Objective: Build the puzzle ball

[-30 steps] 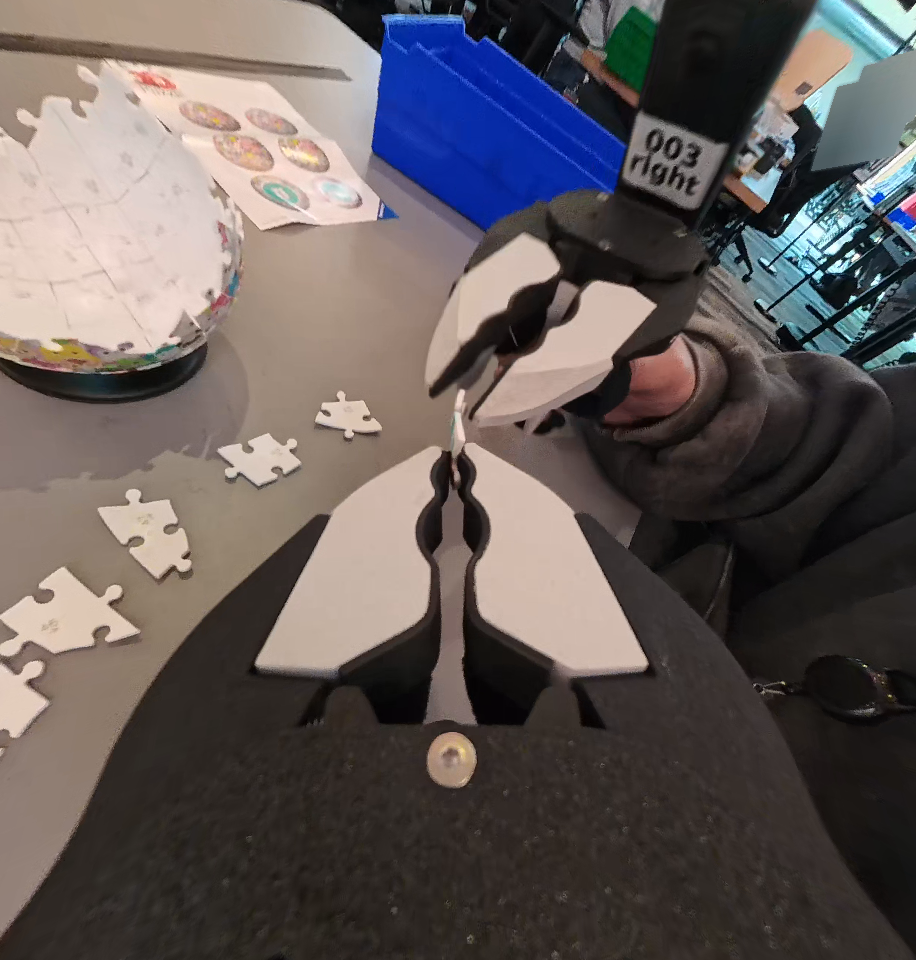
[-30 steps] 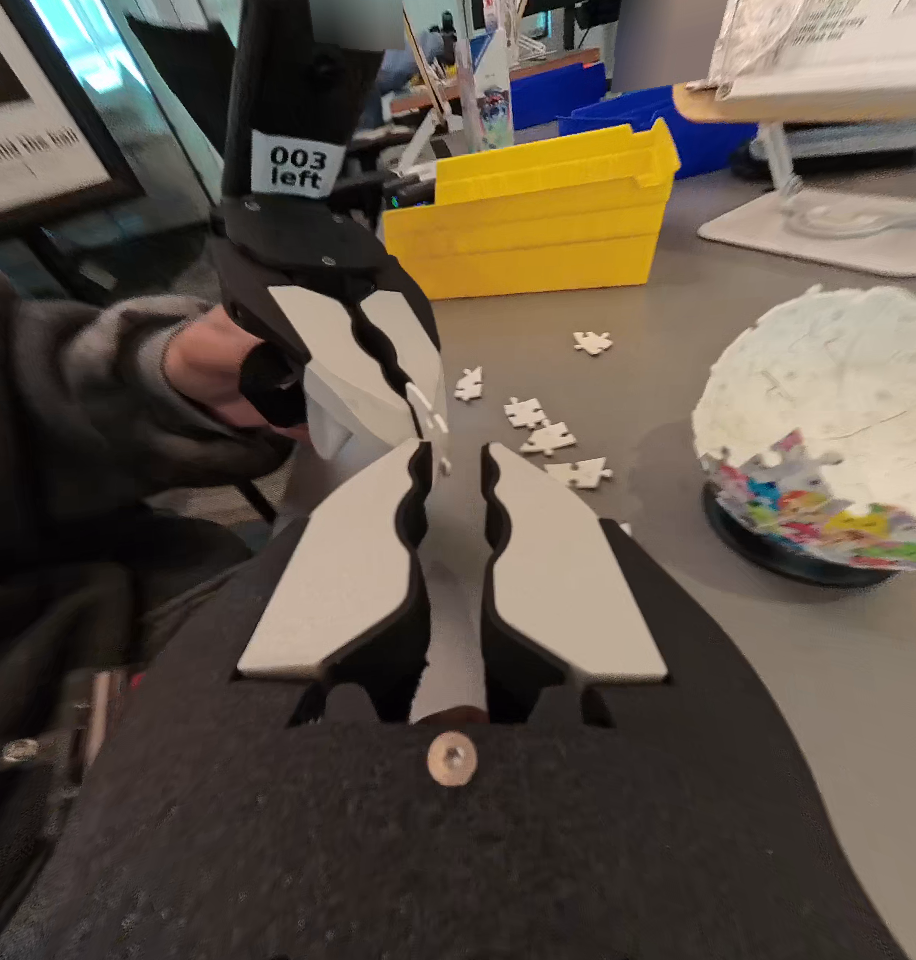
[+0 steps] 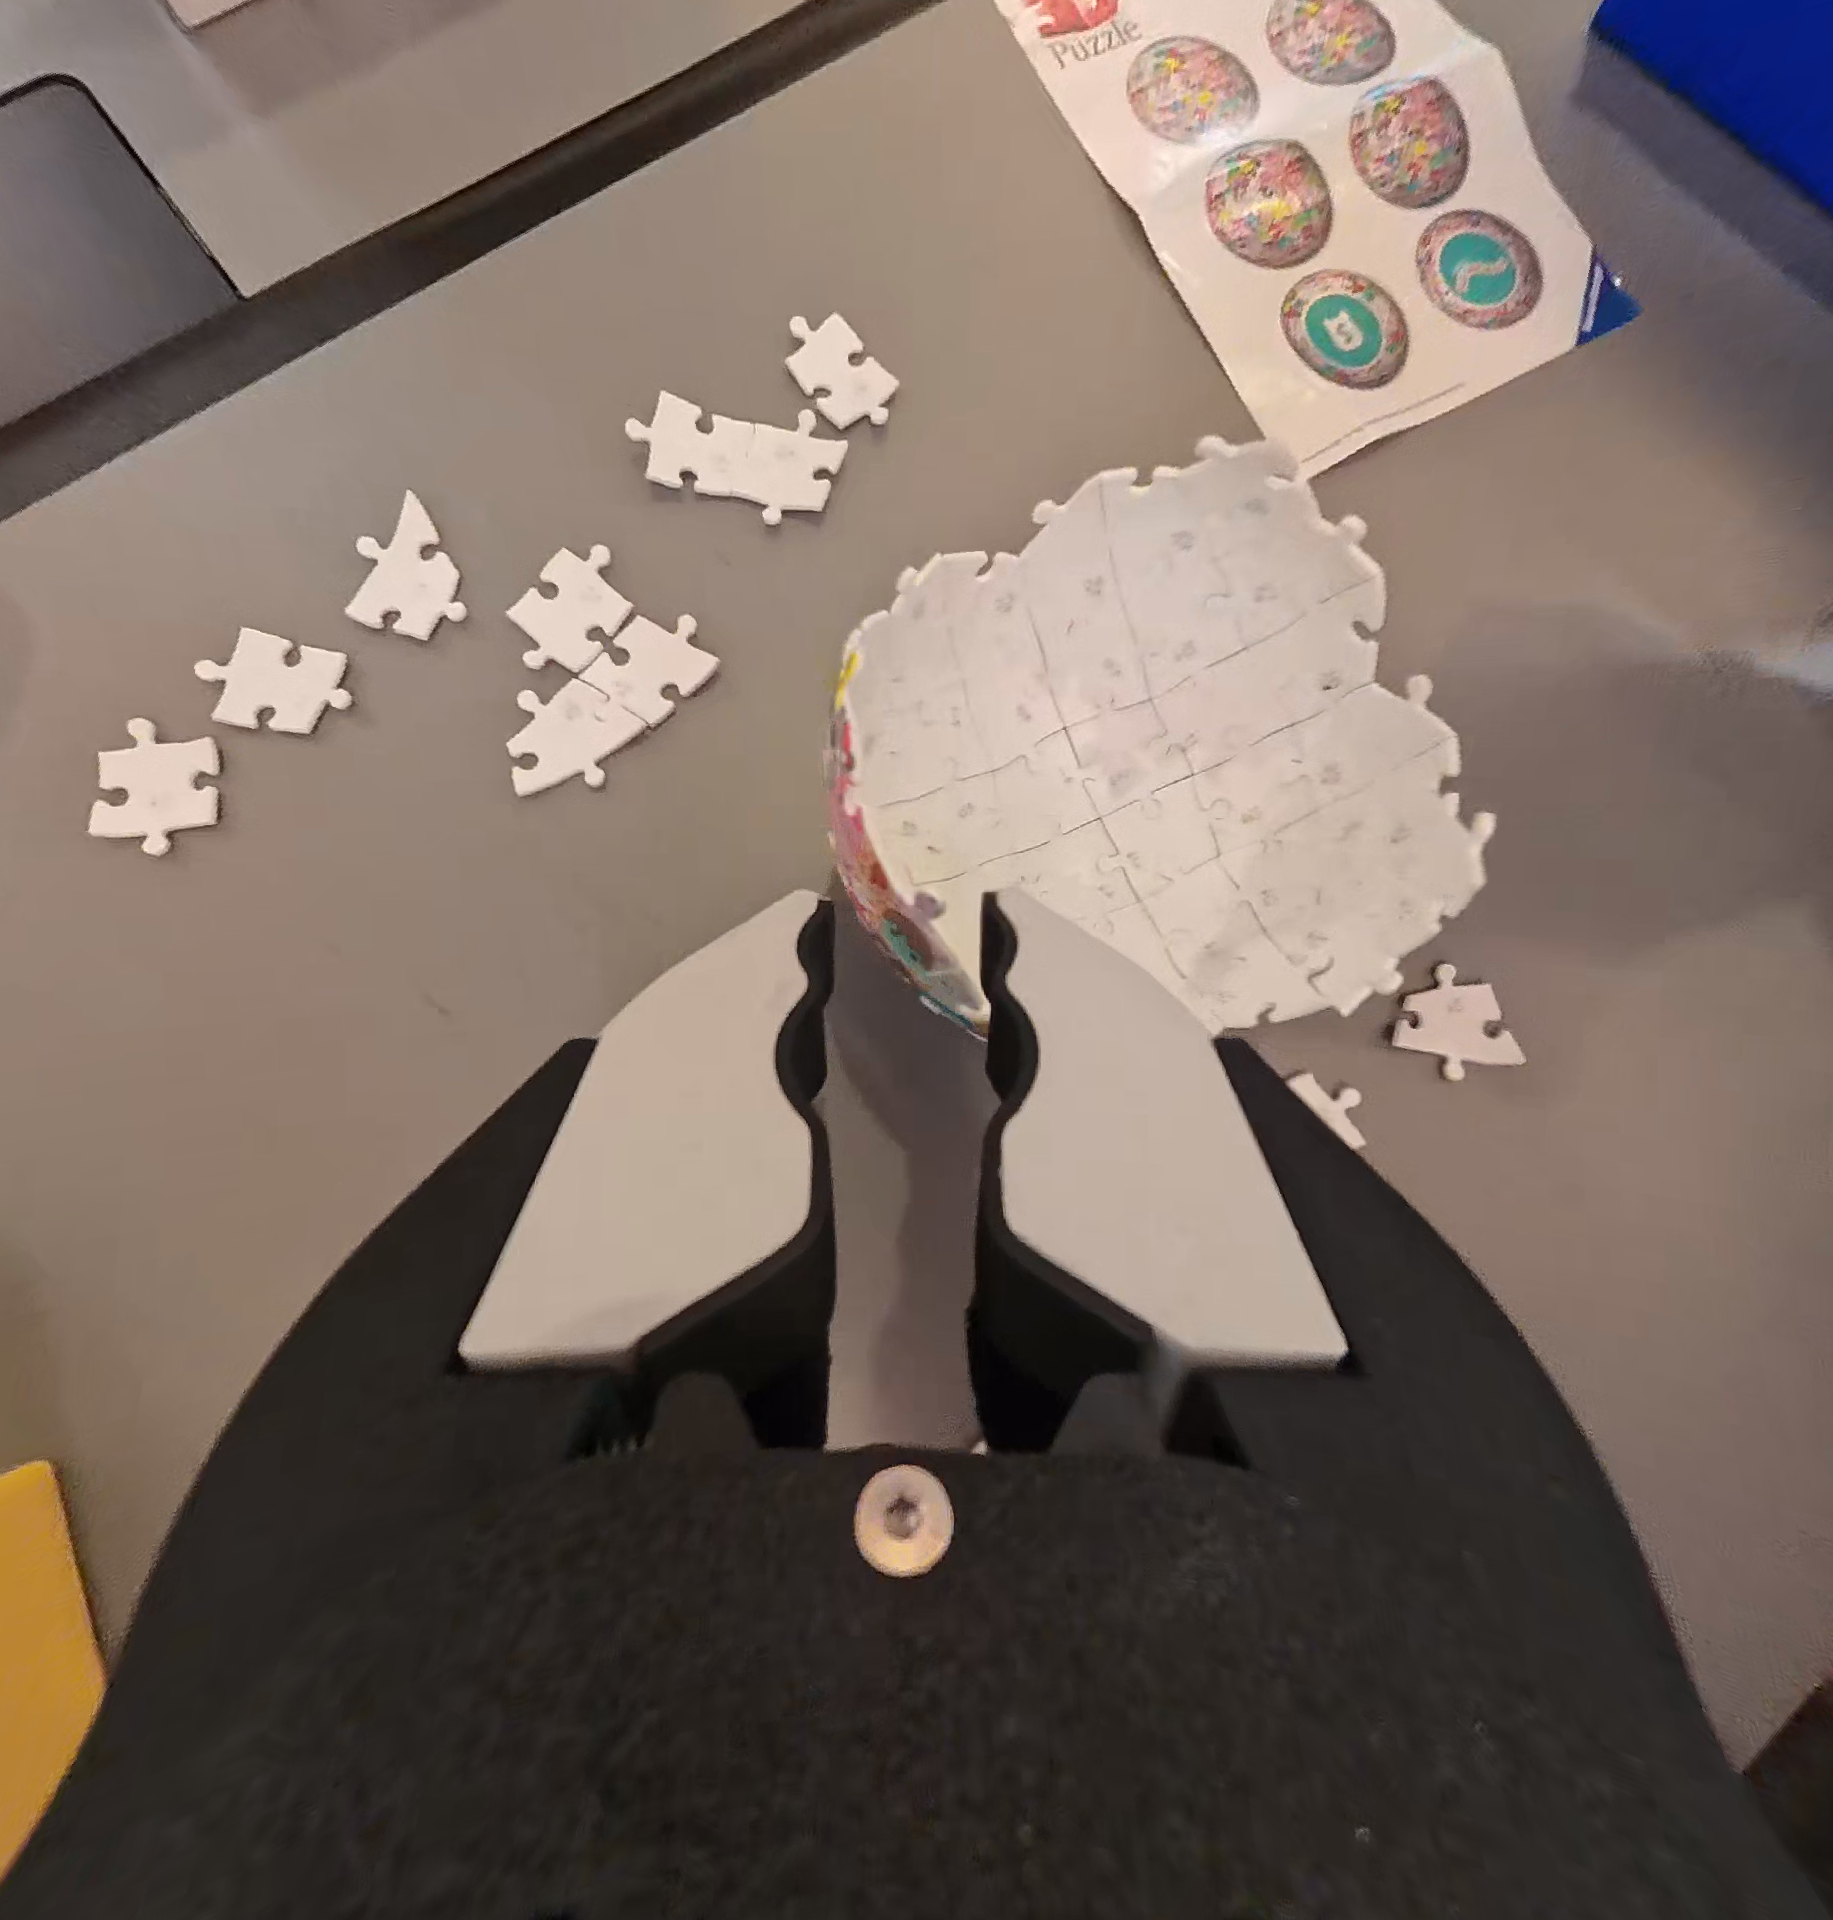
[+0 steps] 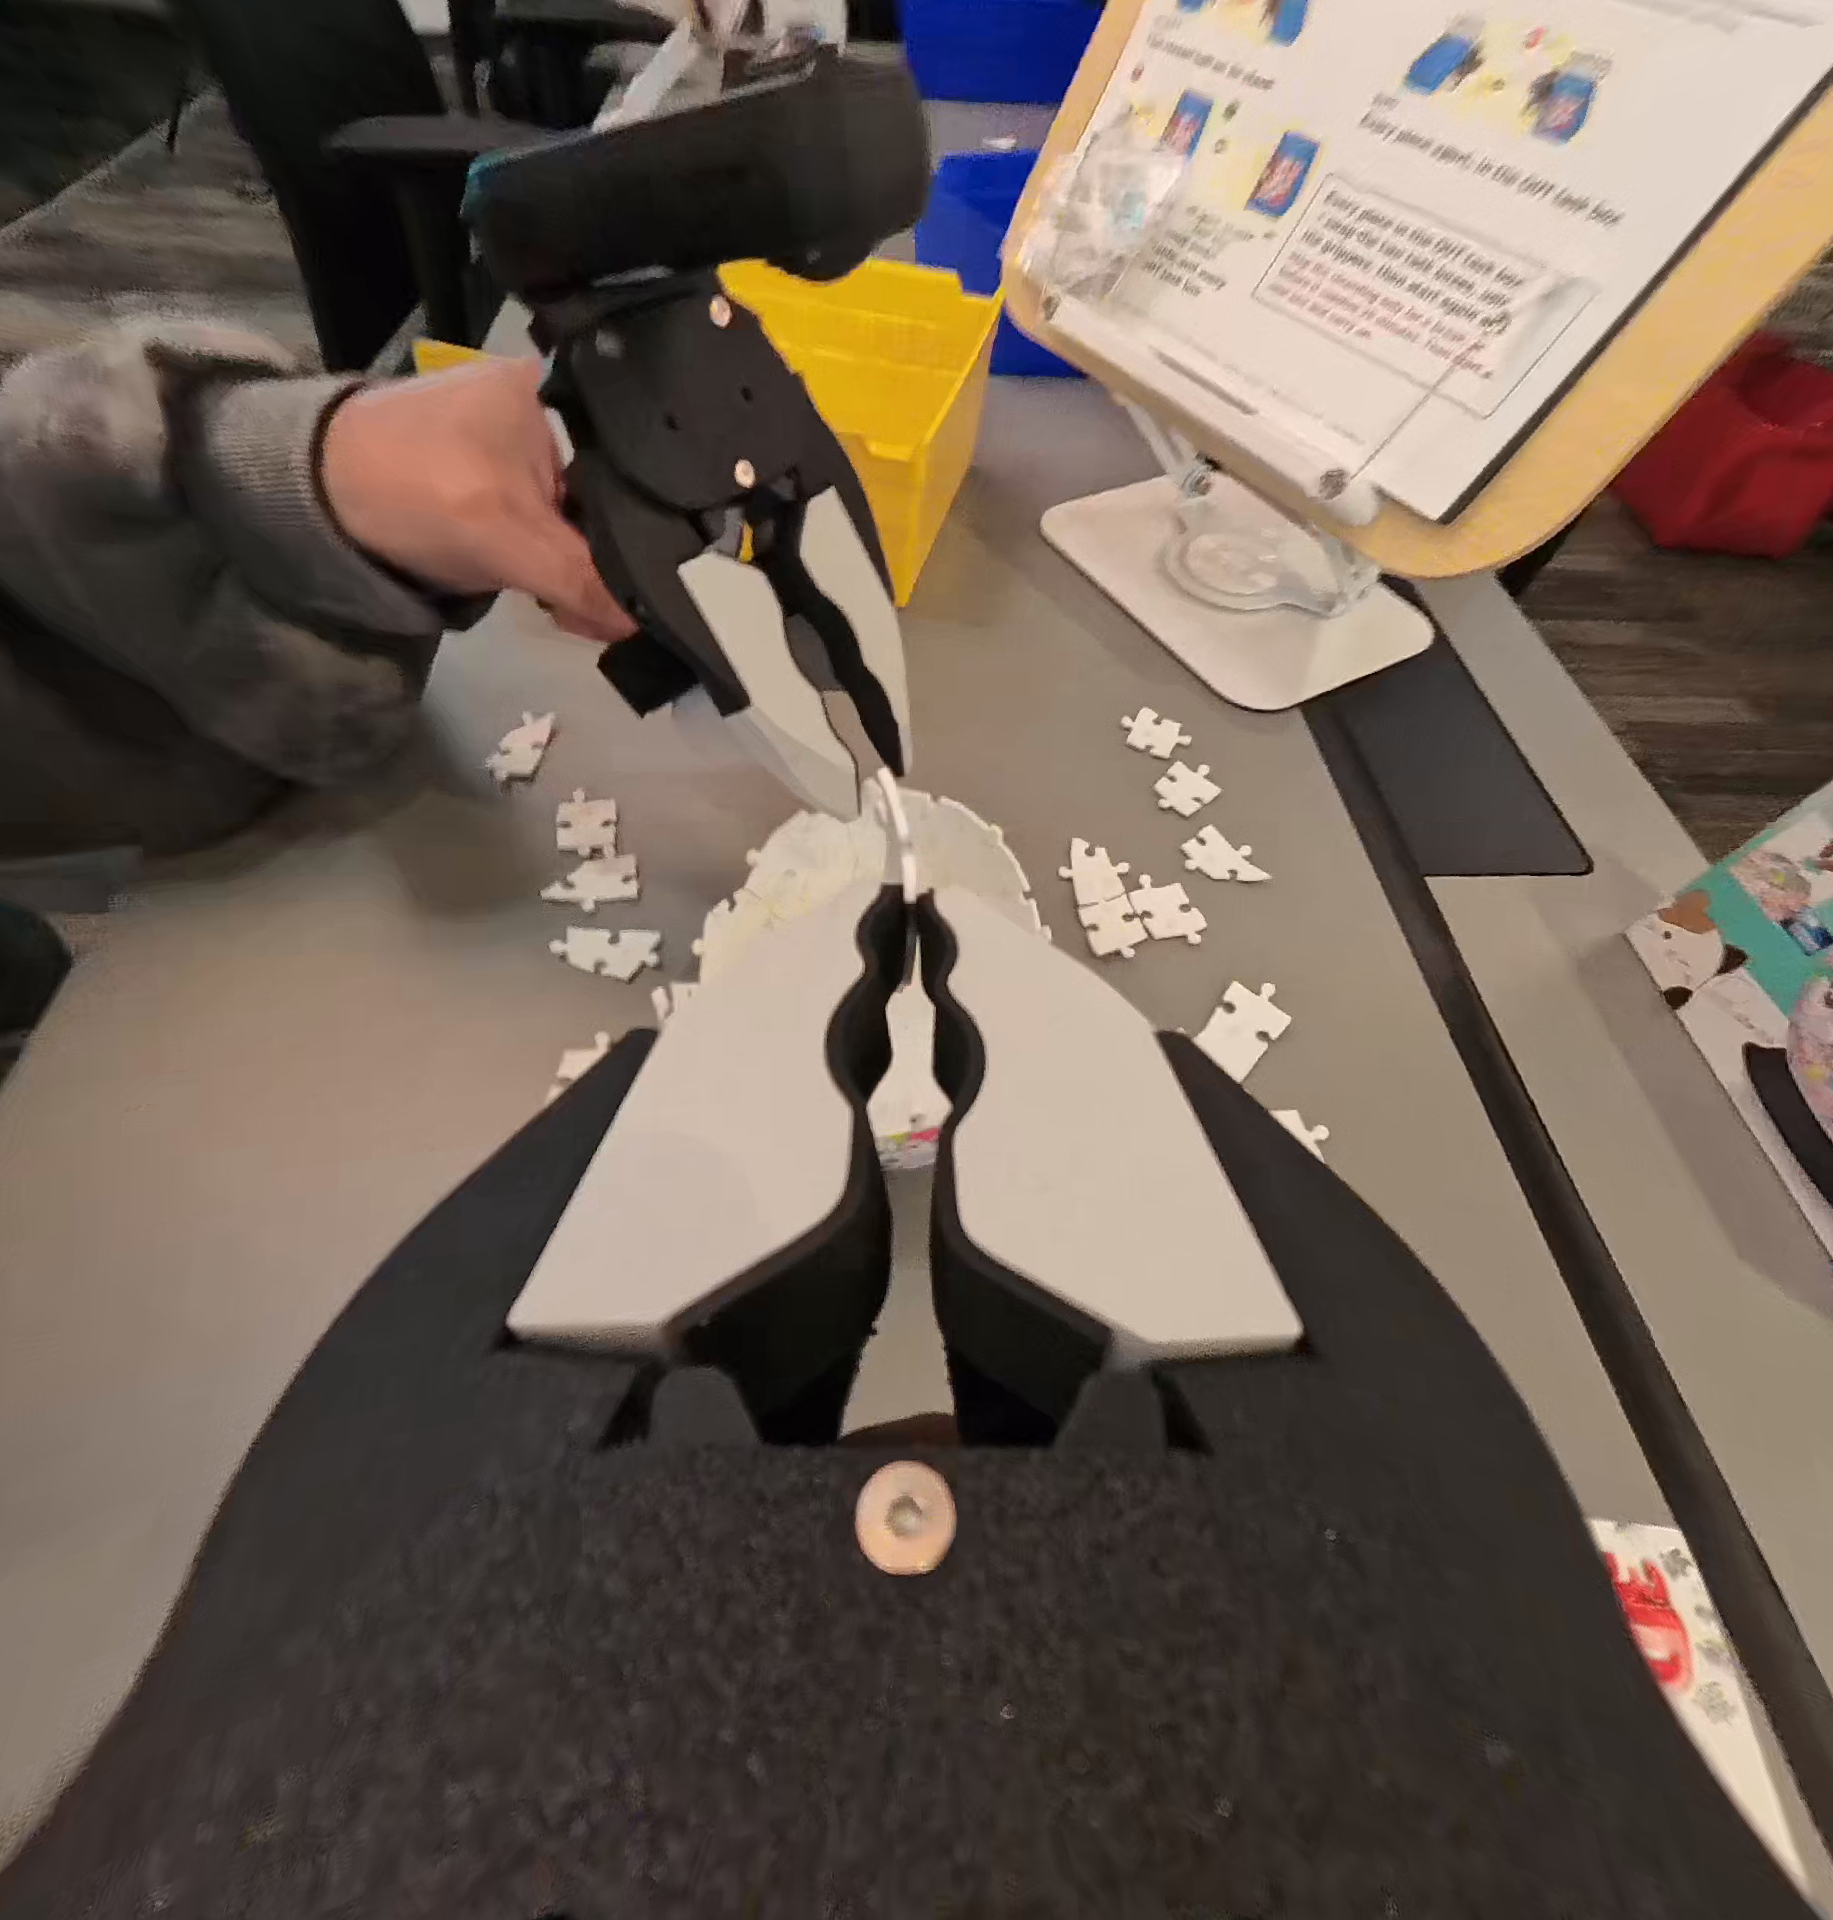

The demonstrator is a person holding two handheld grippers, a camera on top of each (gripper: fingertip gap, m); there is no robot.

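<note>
The left tongs [image 3: 907, 914] stand open over the grey bench [image 3: 372, 987], with the rim of the half-built puzzle ball shell [image 3: 1151, 748] showing in the gap between their fingertips. The shell lies on the bench with its white inner side up and a strip of its coloured outer face visible just ahead of the tips.

The right tongs [image 4: 910, 914] are closed on a single puzzle piece [image 4: 899, 842], held edge-on so that it rises thin and white from their tips. In the right wrist view the piece reaches up to the tips of the left tongs [image 4: 870, 774], which point down at it from above; whether they touch it cannot be told. The shell [image 4: 818, 873] sits directly behind the piece.

Loose white puzzle pieces [image 3: 600, 665] lie scattered to the left of the left tongs, and more [image 4: 1130, 904] lie on either side of the right tongs. A printed leaflet [image 3: 1338, 208] with pictures of finished balls rests beyond the shell. A yellow bin [image 4: 891, 395] stands behind the left tongs, next to an instruction board on a stand [image 4: 1411, 260].
</note>
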